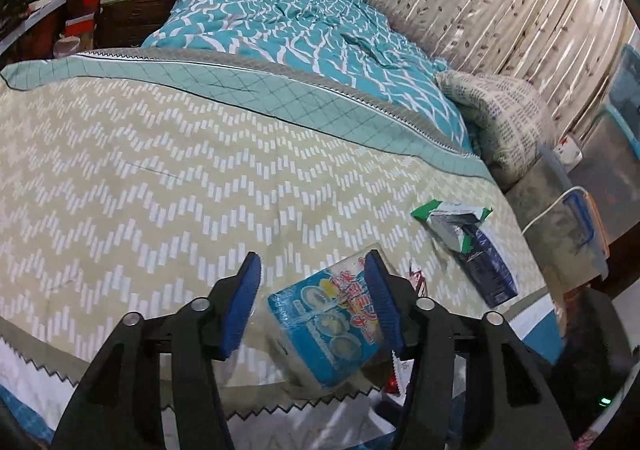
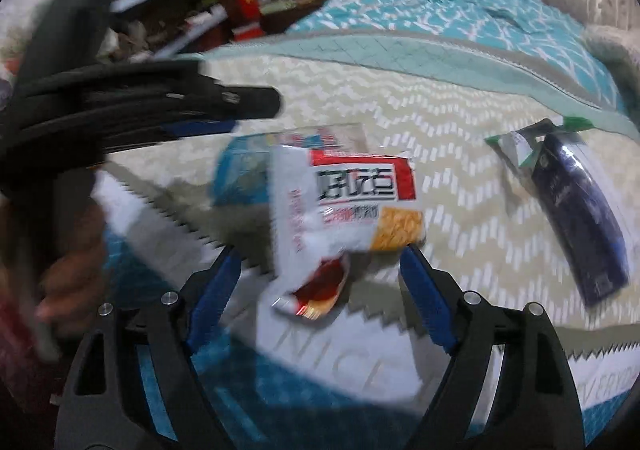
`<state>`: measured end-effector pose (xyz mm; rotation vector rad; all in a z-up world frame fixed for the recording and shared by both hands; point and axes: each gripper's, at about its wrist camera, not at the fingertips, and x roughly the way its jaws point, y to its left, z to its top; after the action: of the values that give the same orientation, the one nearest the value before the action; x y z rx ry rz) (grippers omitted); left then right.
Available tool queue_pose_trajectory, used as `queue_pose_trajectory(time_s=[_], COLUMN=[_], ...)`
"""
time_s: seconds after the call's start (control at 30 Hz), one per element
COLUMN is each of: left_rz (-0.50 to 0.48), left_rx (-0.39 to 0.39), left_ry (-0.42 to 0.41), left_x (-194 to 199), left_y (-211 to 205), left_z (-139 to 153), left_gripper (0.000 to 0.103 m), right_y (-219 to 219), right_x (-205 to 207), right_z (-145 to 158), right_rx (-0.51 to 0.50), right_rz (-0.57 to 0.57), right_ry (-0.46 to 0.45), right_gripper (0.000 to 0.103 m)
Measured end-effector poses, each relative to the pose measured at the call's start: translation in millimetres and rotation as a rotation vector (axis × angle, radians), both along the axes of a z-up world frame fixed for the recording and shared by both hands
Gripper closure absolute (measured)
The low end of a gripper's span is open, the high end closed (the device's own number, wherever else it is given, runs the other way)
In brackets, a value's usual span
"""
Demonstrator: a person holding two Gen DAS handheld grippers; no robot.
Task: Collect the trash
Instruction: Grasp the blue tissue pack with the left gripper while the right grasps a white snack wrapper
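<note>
Left gripper [image 1: 312, 274] gapes around a blue plastic packet [image 1: 328, 326]; right gripper [image 2: 320, 270] gapes beneath a white-and-red snack wrapper [image 2: 344, 205], gripping nothing

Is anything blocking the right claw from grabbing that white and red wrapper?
No. The right claw is open, and the white and red wrapper lies just ahead of its fingers on the bed cover, with nothing visible between them.

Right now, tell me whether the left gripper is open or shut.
Open: the left gripper has its fingers spread around the blue packet, pads apart.
</note>
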<state>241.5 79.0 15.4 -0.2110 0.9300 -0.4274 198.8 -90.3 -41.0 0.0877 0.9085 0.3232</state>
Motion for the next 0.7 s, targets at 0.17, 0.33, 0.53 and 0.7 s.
queue_pose_trajectory(time_s=[0.17, 0.33, 0.53, 0.7], left_rz=[0.005, -0.011, -0.048, -0.074], left_rx=[-0.016, 0.019, 0.096, 0.232], left_ry=[0.002, -0.002, -0.002, -0.001], left_x=[0, -2, -12, -40], left_y=[-3, -18, -44, -69], left_z=[-3, -7, -16, -20], left_gripper=[0.043, 0.026, 0.022, 0.035], right_y=[-30, -68, -103, -127], right_x=[-5, -46, -92, -117], right_z=[-2, 9, 10, 11], right_rx=[0.076, 0.039, -0.025, -0.018], right_rz=[-0.04, -0.089, -0.121, -0.166], right_ry=[0.035, -0.03, -0.053, -0.058], right_gripper=[0.079, 0.084, 0.084, 0.081])
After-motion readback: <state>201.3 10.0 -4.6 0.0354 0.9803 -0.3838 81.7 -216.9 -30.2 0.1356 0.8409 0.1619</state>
